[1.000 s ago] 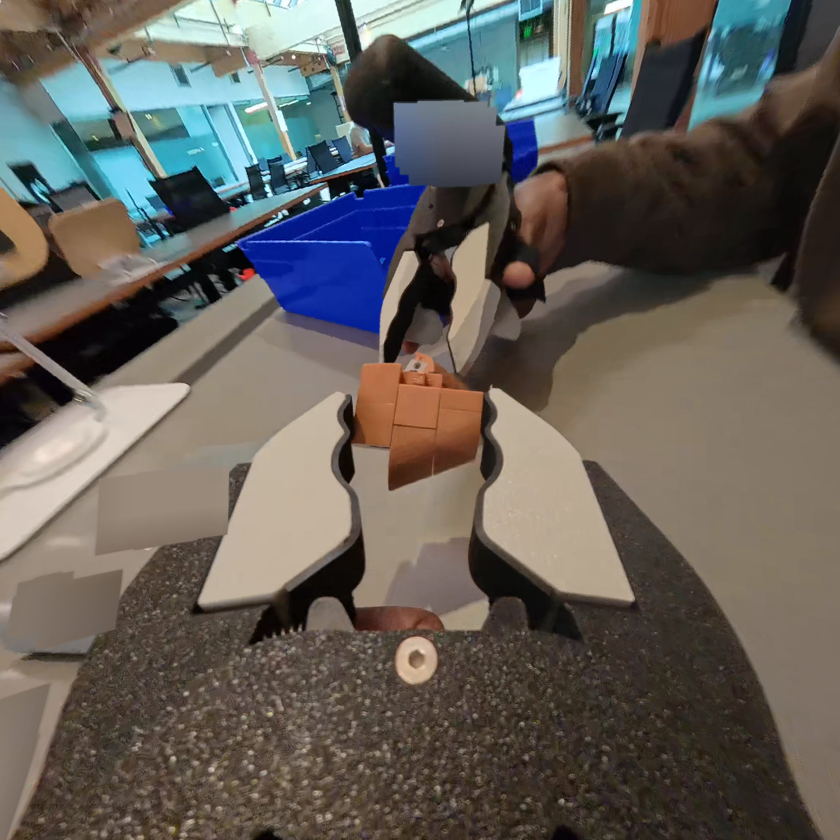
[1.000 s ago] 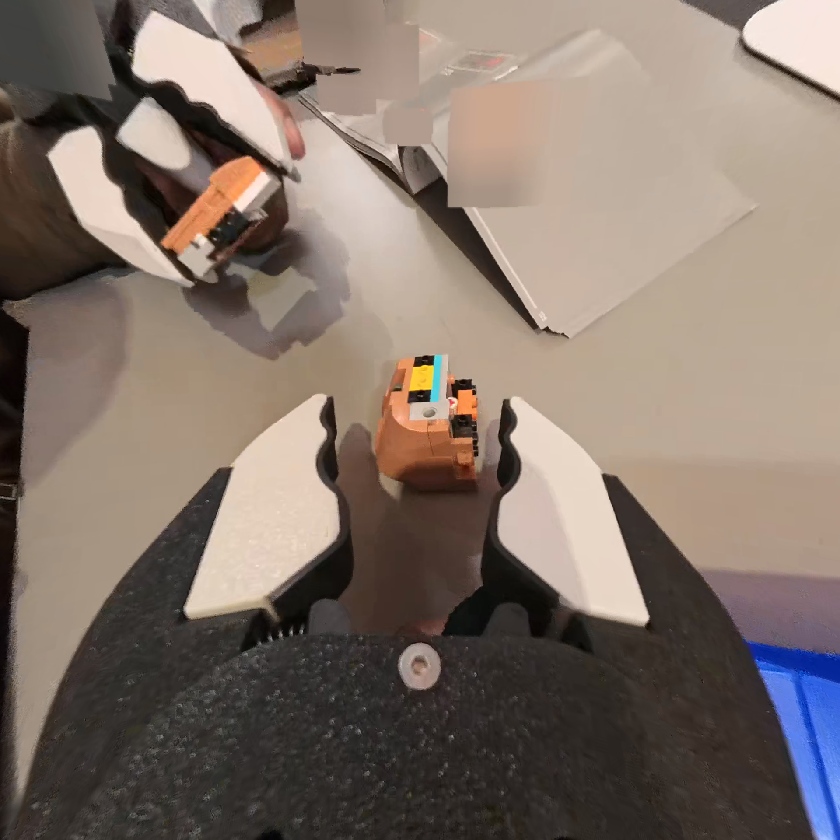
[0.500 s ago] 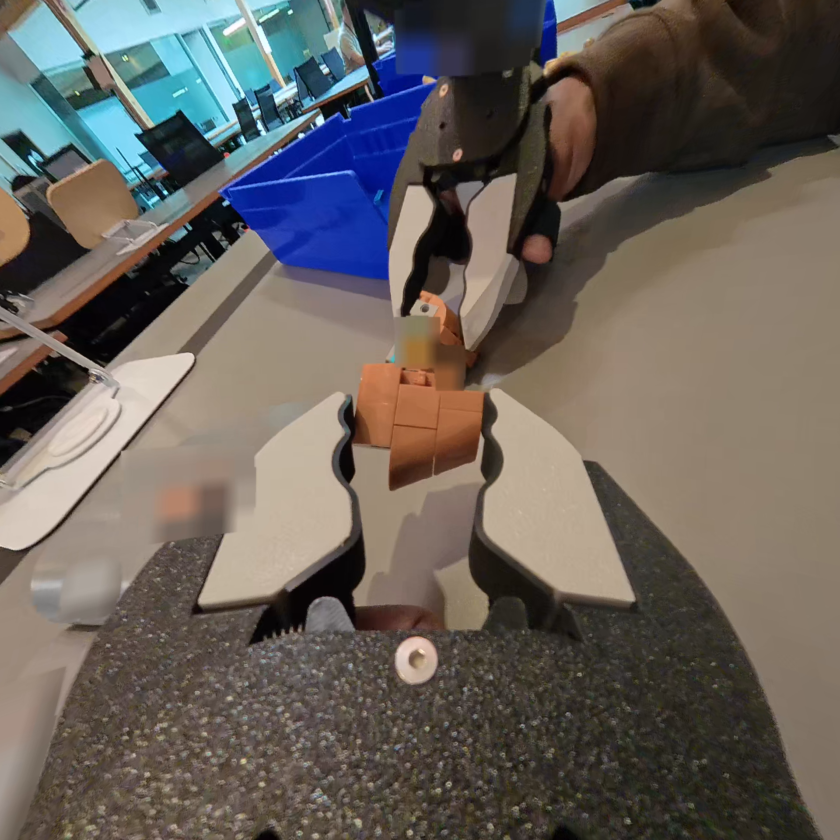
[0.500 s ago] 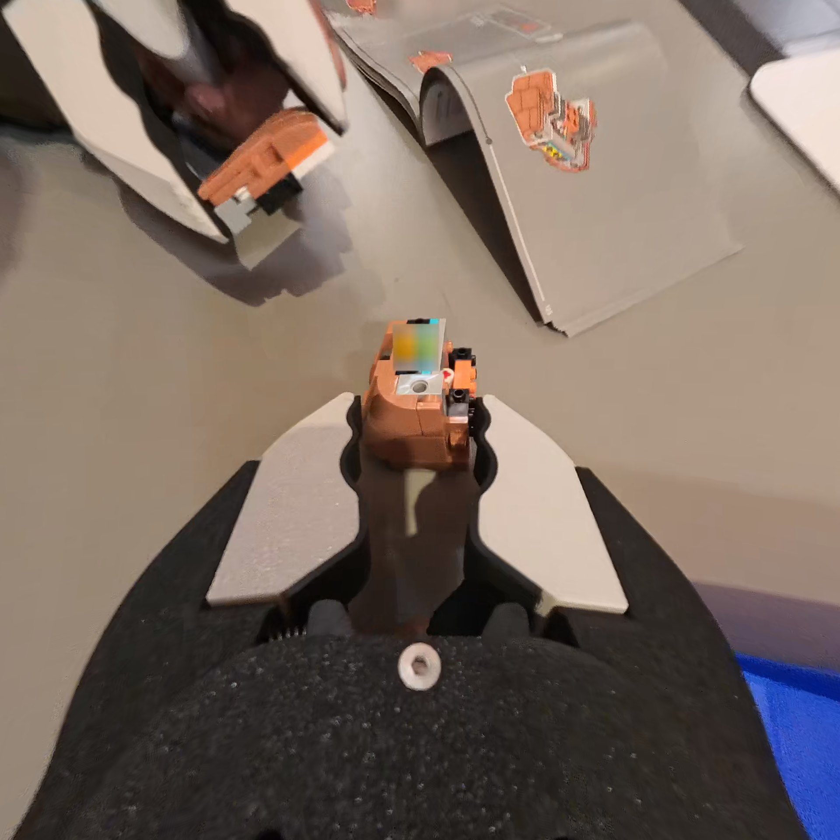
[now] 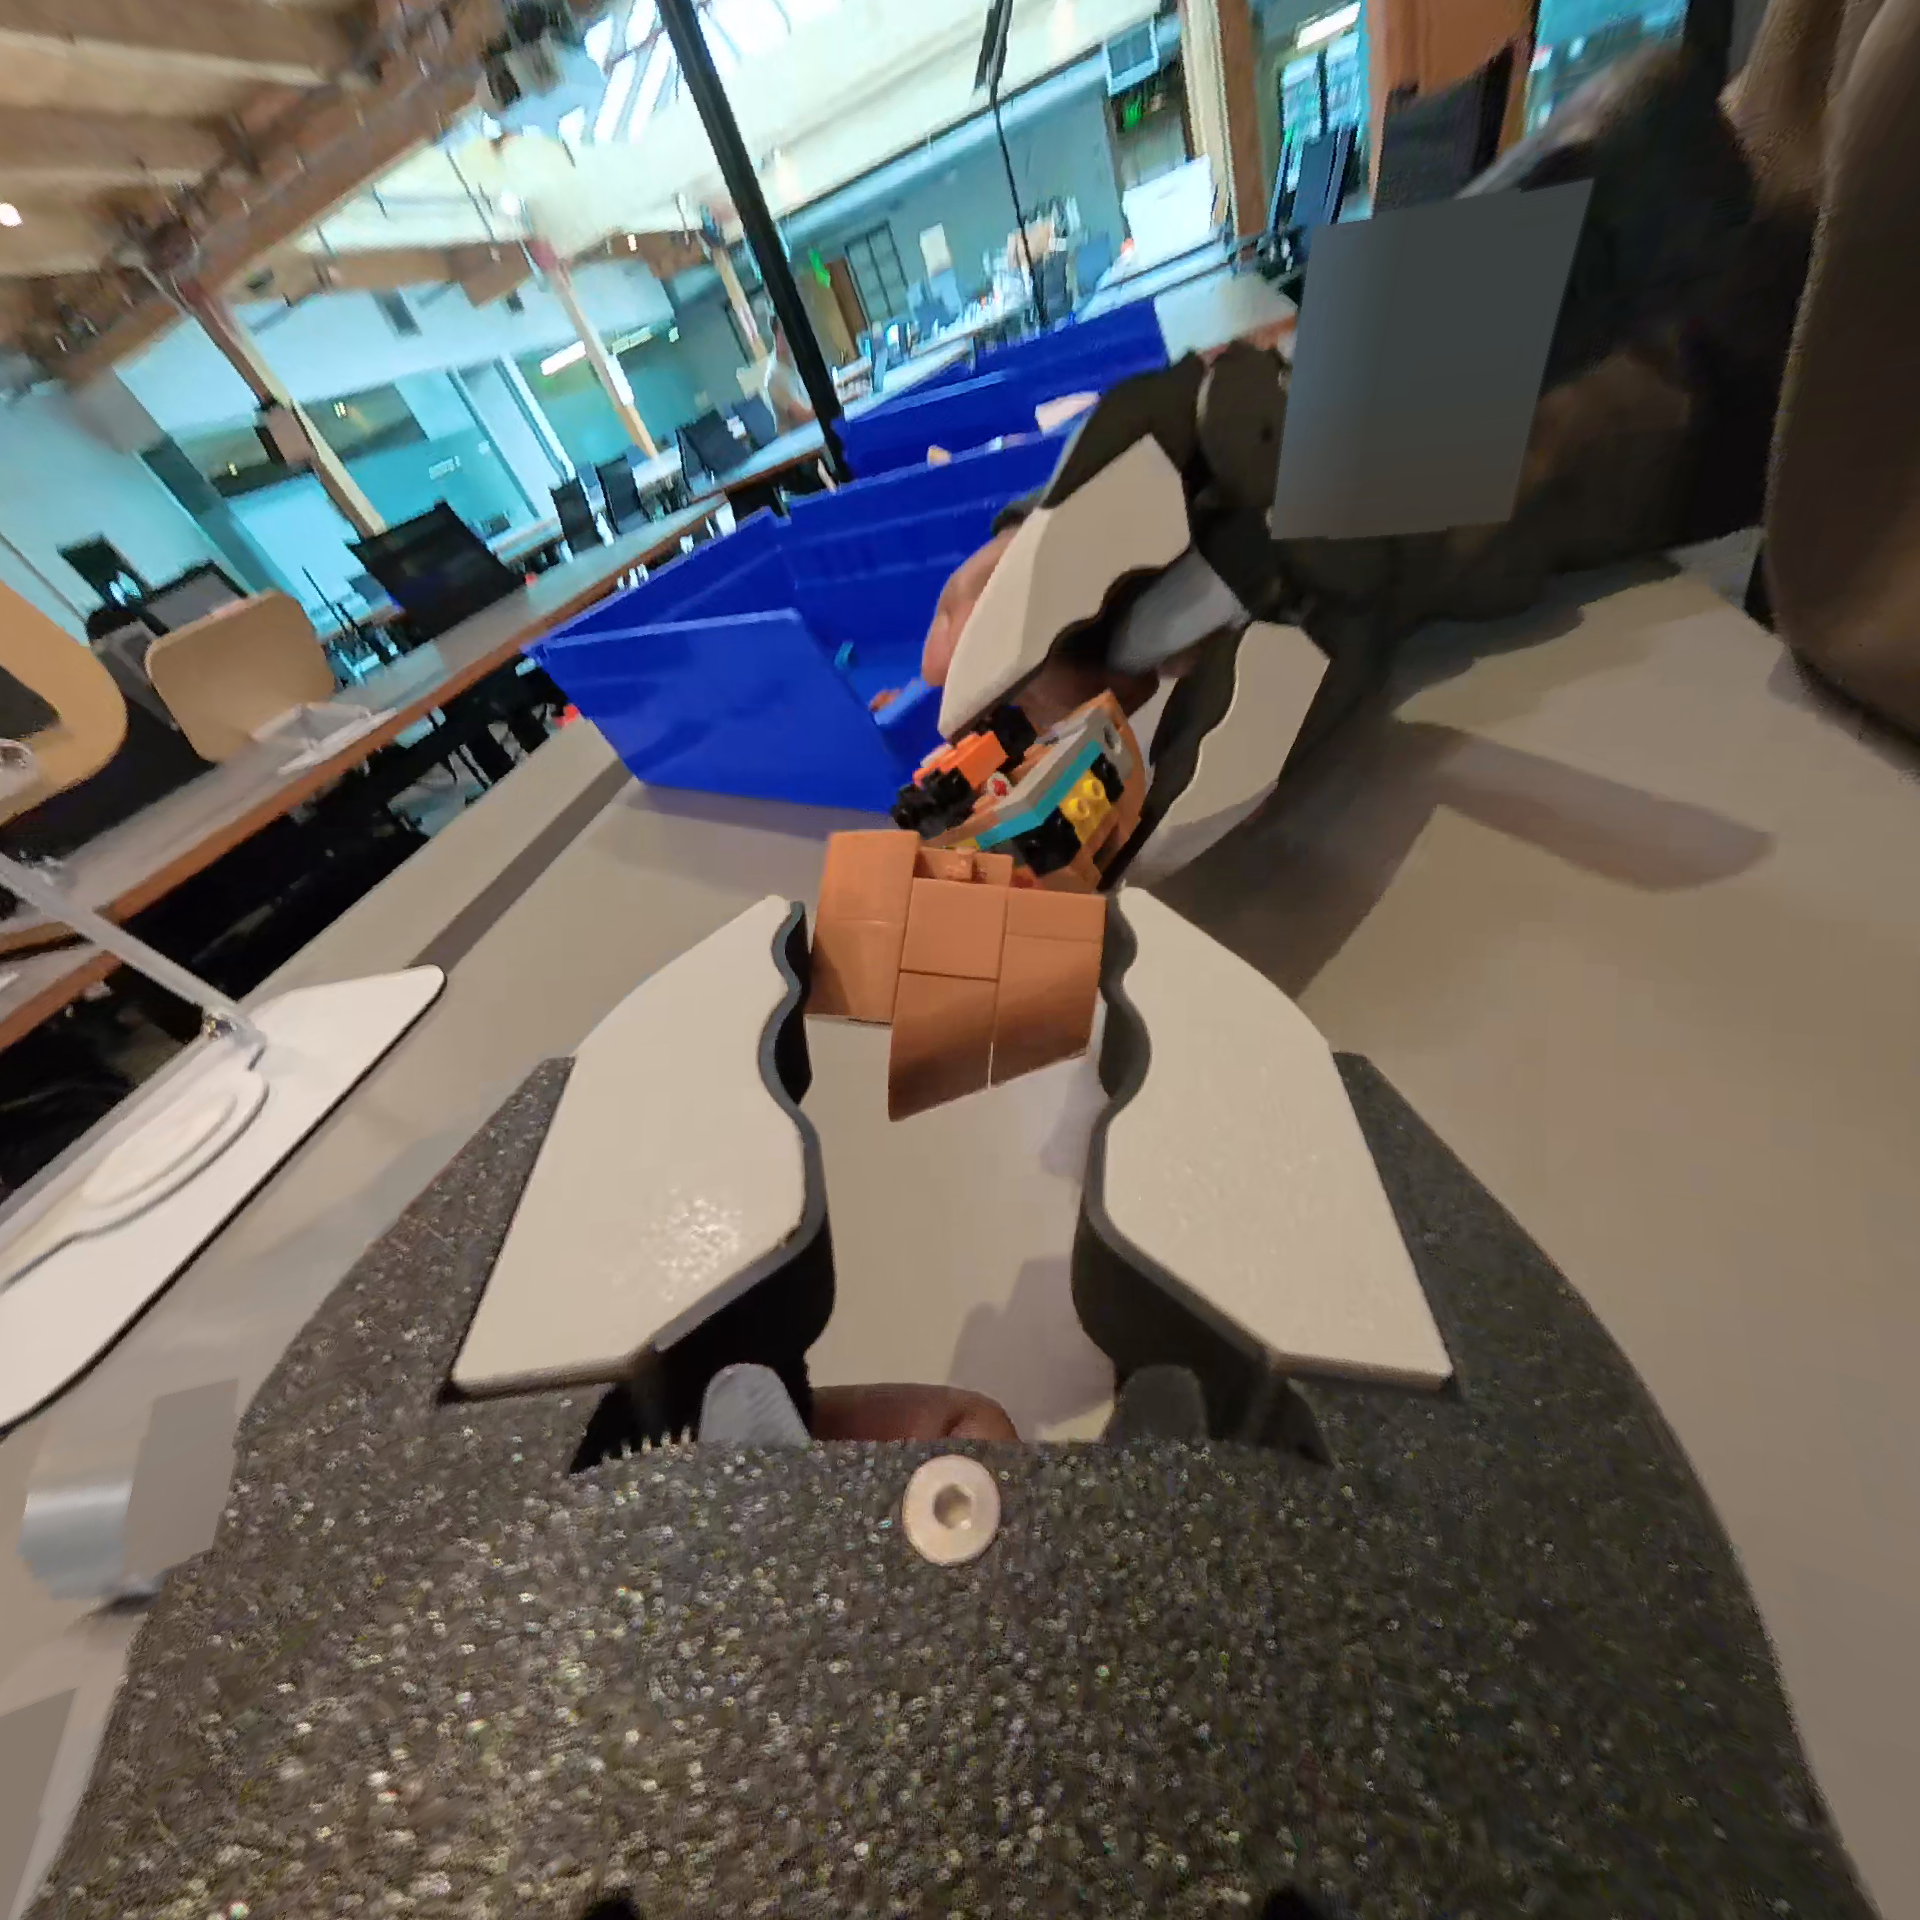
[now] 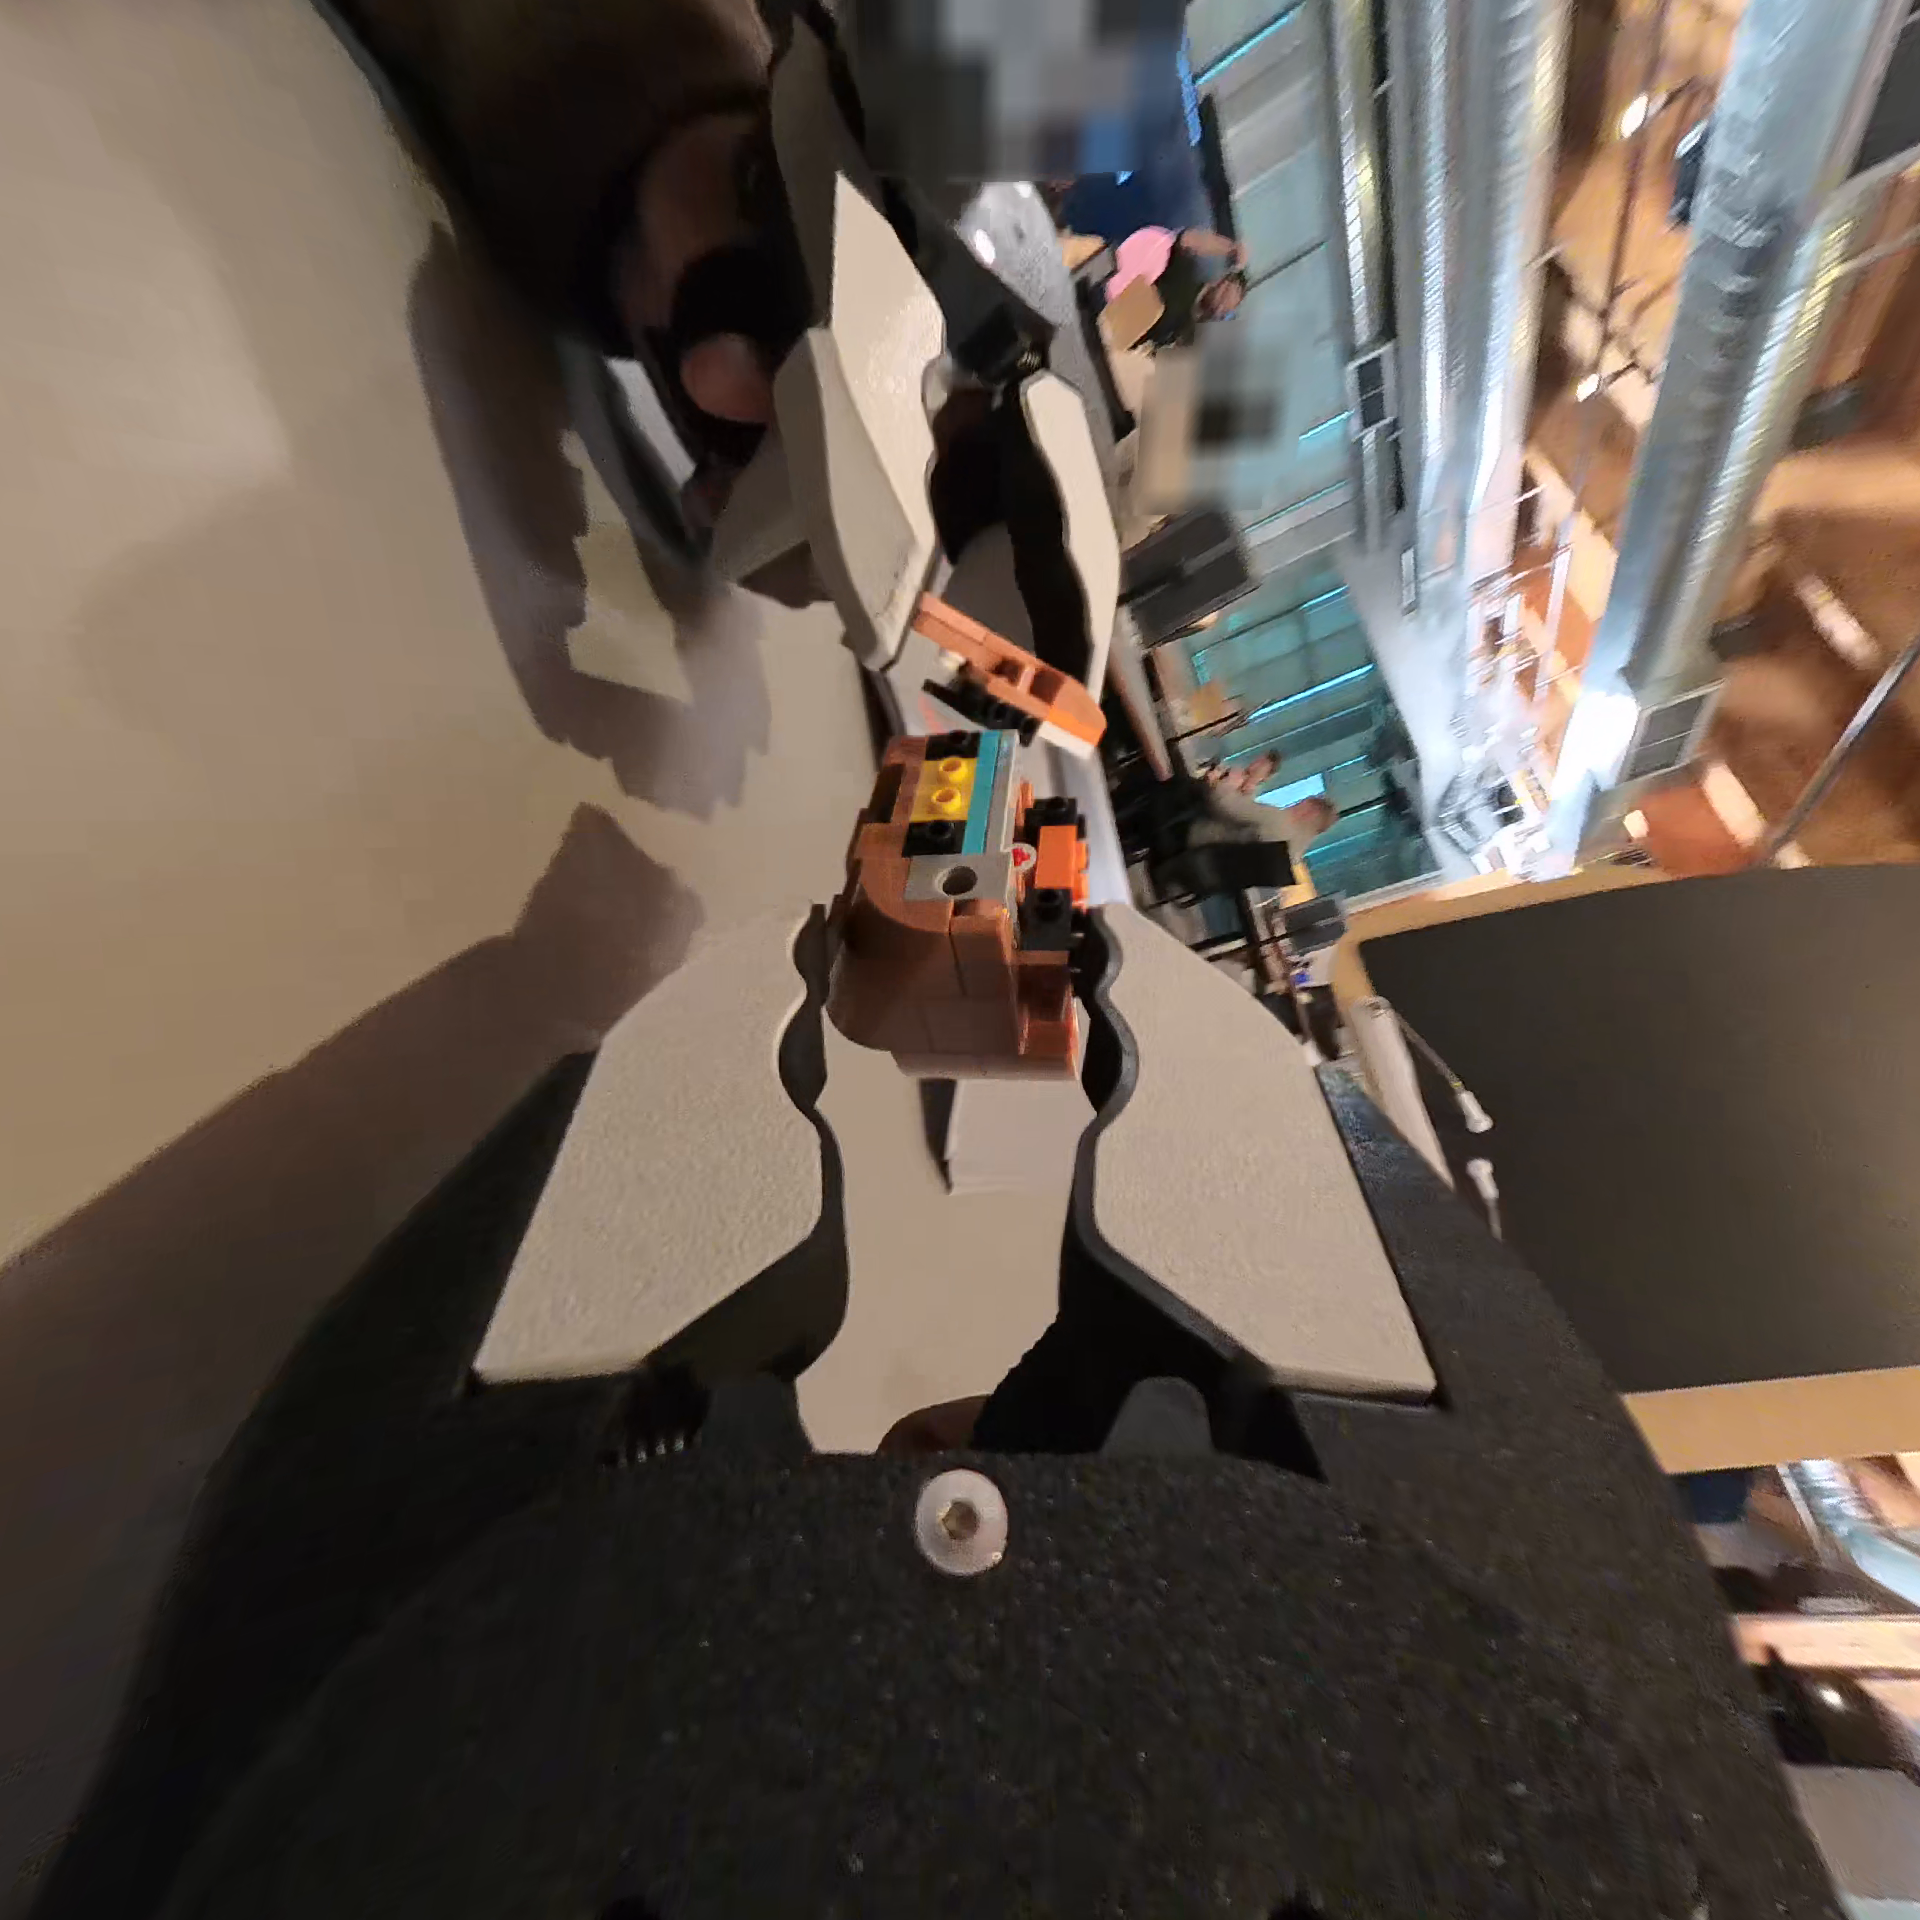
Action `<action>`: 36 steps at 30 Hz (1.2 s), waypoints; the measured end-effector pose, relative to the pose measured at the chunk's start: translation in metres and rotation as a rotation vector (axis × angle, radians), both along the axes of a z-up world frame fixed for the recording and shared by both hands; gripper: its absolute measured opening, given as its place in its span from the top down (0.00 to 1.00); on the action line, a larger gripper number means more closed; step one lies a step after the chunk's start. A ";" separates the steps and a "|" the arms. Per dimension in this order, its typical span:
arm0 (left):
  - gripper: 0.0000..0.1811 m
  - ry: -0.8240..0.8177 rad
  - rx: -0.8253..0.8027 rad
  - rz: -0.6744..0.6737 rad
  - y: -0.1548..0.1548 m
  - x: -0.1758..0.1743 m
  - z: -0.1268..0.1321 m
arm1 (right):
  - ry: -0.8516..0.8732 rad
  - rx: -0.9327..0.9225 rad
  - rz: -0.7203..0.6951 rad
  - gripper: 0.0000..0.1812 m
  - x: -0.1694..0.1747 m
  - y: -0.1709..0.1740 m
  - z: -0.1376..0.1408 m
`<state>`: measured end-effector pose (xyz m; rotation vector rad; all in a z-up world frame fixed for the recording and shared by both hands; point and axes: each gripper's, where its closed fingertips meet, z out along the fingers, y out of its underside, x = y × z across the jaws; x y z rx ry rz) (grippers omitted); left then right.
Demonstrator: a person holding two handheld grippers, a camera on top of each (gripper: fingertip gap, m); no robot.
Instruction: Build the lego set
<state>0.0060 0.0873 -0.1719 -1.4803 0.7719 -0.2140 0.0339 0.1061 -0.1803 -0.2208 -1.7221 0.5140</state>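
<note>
left gripper: jaws clamp brown tiled panel | right gripper: jaws clamp studded lego body, lifted off bench | pieces nearly touching, studs facing panel, likely for pressing together

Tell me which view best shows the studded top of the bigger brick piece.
The right wrist view: the bigger brick piece, clamped in the right gripper, shows its studded top close up. The left wrist view shows it farther off, tilted, partly hidden.
</note>
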 end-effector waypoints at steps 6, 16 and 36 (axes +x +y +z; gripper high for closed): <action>0.70 -0.093 0.107 -0.060 -0.010 0.003 0.020 | 0.138 0.111 0.005 0.74 0.002 -0.009 0.011; 0.70 -0.200 0.054 -0.112 -0.011 0.008 0.021 | 0.252 0.301 -0.003 0.74 -0.002 -0.018 0.010; 0.71 -0.342 -0.006 -0.142 -0.009 0.005 0.026 | 0.305 0.286 0.011 0.74 -0.003 -0.021 0.013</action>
